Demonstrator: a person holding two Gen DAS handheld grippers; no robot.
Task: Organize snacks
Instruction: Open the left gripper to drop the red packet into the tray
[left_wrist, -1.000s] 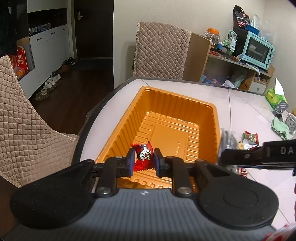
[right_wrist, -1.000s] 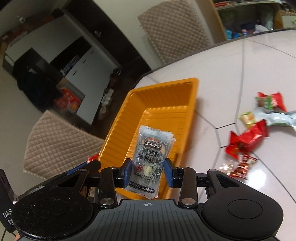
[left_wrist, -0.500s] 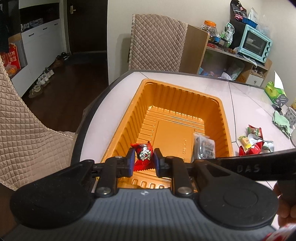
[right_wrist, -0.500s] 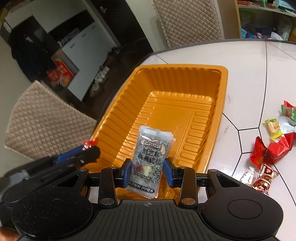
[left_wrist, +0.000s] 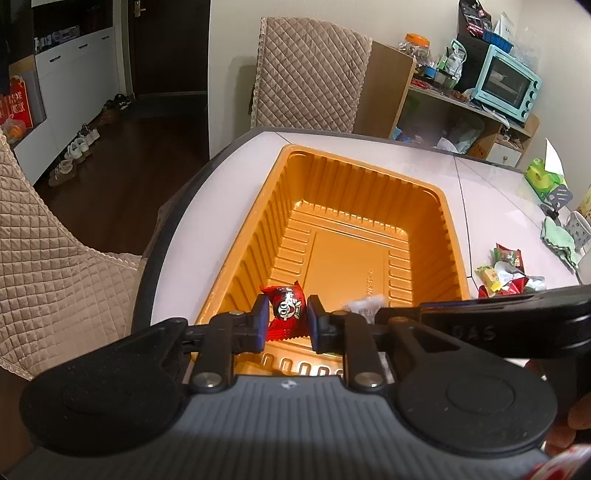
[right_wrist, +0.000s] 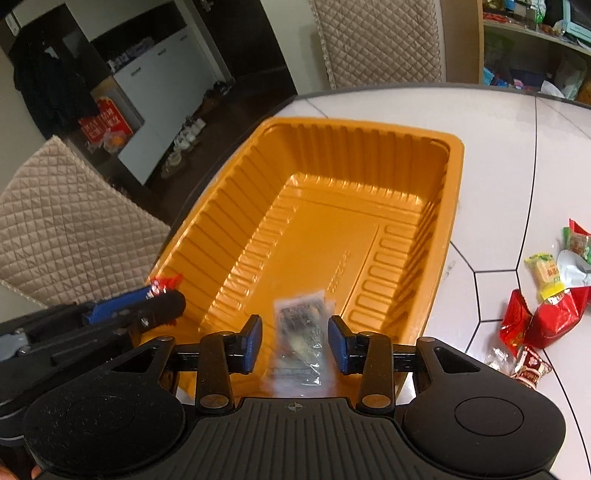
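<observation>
An orange plastic tray (left_wrist: 354, 177) (right_wrist: 454, 162) sits on the white table. Over its near end my left gripper (left_wrist: 286, 321) is shut on a red candy packet (left_wrist: 286, 310). The same gripper and red packet (right_wrist: 164, 284) show at the left of the right wrist view. My right gripper (right_wrist: 295, 341) hangs over the tray's near end with its jaws opening. A clear packet with dark contents (right_wrist: 299, 343) is blurred between the pads, which stand apart from it on both sides. In the left wrist view the right gripper's body crosses at right and a bit of the clear packet (left_wrist: 364, 306) shows.
Loose snack packets (right_wrist: 546, 295) (left_wrist: 506, 269) lie on the table right of the tray. Quilted chairs (left_wrist: 314, 74) stand at the far side and at the left. A shelf with a blue toaster oven (left_wrist: 506, 85) is behind. A green cloth and a mug sit at the far right.
My right gripper has swung over the tray and its jaws have parted from the clear packet, which now looks blurred and lower. My left gripper keeps its hold on the red packet.
</observation>
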